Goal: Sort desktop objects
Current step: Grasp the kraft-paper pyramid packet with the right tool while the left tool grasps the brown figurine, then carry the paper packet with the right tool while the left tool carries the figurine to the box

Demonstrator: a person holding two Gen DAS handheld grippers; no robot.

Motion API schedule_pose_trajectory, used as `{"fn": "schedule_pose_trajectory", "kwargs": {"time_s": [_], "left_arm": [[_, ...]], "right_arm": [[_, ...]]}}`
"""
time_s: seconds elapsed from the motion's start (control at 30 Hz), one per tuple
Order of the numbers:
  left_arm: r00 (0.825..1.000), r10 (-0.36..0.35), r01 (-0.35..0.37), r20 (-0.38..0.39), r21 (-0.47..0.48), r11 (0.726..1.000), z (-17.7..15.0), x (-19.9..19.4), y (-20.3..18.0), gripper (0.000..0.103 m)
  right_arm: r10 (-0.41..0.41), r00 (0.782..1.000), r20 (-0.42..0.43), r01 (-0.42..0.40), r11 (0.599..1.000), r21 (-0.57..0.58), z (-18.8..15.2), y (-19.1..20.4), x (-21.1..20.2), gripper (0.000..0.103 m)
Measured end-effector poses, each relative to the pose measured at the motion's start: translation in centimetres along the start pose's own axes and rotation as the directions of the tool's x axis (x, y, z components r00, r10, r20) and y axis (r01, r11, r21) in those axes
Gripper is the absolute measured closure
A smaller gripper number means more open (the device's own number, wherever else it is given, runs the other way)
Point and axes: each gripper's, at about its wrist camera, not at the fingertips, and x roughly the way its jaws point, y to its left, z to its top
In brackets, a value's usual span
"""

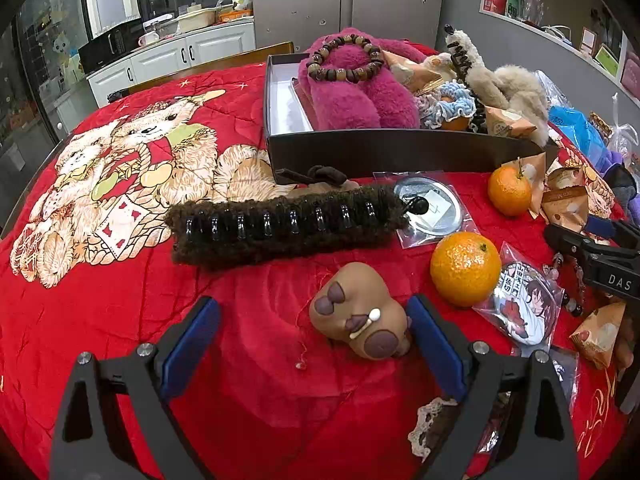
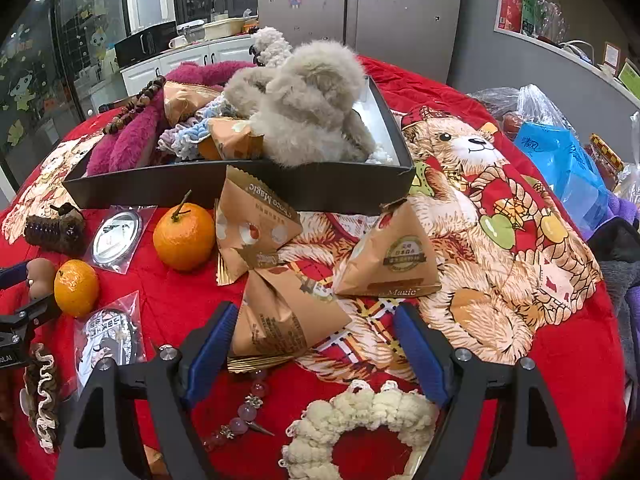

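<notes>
My left gripper (image 1: 314,344) is open over the red quilt. A brown capybara toy (image 1: 360,316) lies between its fingers, close against the right pad (image 1: 434,344) and well apart from the left one. My right gripper (image 2: 314,344) is open too. A tan triangular snack packet (image 2: 280,316) lies between its fingers, up against the left pad (image 2: 210,346) with a gap to the right one. Beyond stands a black box (image 1: 380,152) (image 2: 240,188) holding pink plush slippers (image 1: 356,92), a wooden bead bracelet (image 1: 344,60), a grey fluffy clip (image 2: 304,108) and a packet.
Loose on the quilt: a long brown fuzzy hair claw (image 1: 280,224), two oranges (image 1: 466,268) (image 1: 509,190), bagged badges (image 1: 430,208) (image 1: 520,304), two more snack packets (image 2: 252,224) (image 2: 392,260), a cream scrunchie (image 2: 360,420) and a pink bead bracelet (image 2: 248,412). Plastic bags (image 2: 560,164) crowd the right edge.
</notes>
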Motion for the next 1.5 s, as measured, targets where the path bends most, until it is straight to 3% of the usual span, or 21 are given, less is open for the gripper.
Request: {"fn": "schedule_pose_trajectory", "kwargs": {"time_s": [0.27,0.4,0.5,0.93,1.13,1.5], "left_arm": [[1.0,0.007,-0.008,0.006,0.012,1.0,0.0,-0.1,-0.2,0.012],[1.0,-0.01,0.008,0.027,0.047,0.999,-0.2,-0.5,-1.0,0.036],[0.999,-0.024,0.021,0.04,0.083,0.996,-0.4,-0.9,-2.0,0.057],[0.999,-0.014,0.012,0.039,0.058,0.998,-0.8,-1.8,-2.4,0.058],[0.998,-0.011,0.007,0.062,0.063,0.998,-1.0,-2.8,-2.9,0.058],[0.993,-0.039,0.035,0.113,0.034,0.999,-0.4,-5.2,-2.7,0.058]], "right_arm": [[0.005,1.0,0.0,-0.005,1.0,0.003,0.0,-0.1,0.1,0.022],[0.013,1.0,0.016,-0.013,0.999,-0.033,-0.1,0.5,-0.2,0.049],[-0.01,1.0,0.025,0.012,0.998,-0.067,-0.3,1.4,-0.5,0.053],[0.029,0.999,0.041,-0.025,0.995,-0.092,-1.2,2.3,-2.3,0.055],[-0.019,0.995,0.101,0.034,0.989,-0.145,-1.5,3.8,-3.8,0.055],[-0.01,0.986,0.166,0.03,0.992,-0.119,-0.9,3.4,-6.5,0.055]]}}
